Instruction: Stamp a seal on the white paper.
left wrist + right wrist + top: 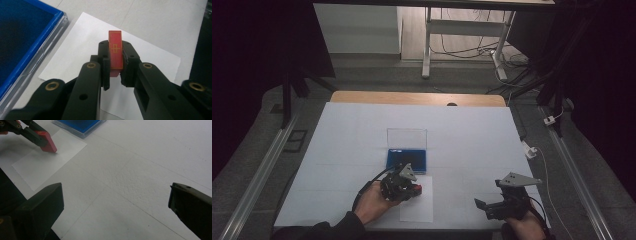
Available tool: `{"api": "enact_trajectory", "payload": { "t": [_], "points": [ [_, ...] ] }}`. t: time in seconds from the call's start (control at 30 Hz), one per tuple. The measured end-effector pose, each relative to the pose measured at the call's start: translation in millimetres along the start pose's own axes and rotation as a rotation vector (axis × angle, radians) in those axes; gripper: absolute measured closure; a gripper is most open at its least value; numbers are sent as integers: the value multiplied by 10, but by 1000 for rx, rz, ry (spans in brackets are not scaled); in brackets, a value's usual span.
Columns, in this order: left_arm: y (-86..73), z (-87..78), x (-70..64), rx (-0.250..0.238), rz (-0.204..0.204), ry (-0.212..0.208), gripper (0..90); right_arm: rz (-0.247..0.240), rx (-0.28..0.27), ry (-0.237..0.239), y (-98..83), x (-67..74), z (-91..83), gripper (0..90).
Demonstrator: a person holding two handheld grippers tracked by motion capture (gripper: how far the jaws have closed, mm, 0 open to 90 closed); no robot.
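Table (362,130), covered in white, runs from the near edge to a strip of bare wood at the far edge. Case (407,159) with a blue lining lies flat near the middle of the table, its clear lid standing open on the far side; the left gripper view shows the blue rim and clear plastic edge close up, which the high view leaves dim. Sheet of paper (417,207) lies flat at the near edge, its far end just beside the case's near side. Left gripper (404,186), held in a hand (372,202), sits over the far end of the paper. Its jaws are closed on a red block (115,51); the left gripper view shows gold line markings on the block's face, too small to tell from above. The right gripper view shows the block's lower end touching or just above the paper; cannot tell which. Right gripper (492,207) is near the table's near right corner, well apart from the paper, with jaws spread wide and nothing between them, white table surface under the gap.
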State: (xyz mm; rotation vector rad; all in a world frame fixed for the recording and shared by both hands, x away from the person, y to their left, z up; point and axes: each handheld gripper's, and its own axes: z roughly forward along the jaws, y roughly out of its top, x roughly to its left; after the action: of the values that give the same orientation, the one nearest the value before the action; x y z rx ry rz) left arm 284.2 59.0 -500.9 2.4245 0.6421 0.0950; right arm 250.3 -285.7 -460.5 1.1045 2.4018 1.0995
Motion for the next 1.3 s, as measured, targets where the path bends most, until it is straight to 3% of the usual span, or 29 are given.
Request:
{"api": "enact_trajectory", "payload": {
  "t": [0.43, 0.67, 1.07, 1.3],
  "points": [
    [-38, 57, 12, 11, 18, -8, 799, 1, 0, 4, 0, -4, 2, 3],
    [-58, 68, 29, -4, -10, -21, 802, -2, 1, 3, 1, 1, 4, 3],
    [-74, 76, -44, -10, -2, 24, 804, -7, 7, 0, 7, 5, 11, 3],
    [-73, 78, 25, -10, -40, -18, 804, -7, 9, 3, 8, 7, 16, 3]
  ]
}}
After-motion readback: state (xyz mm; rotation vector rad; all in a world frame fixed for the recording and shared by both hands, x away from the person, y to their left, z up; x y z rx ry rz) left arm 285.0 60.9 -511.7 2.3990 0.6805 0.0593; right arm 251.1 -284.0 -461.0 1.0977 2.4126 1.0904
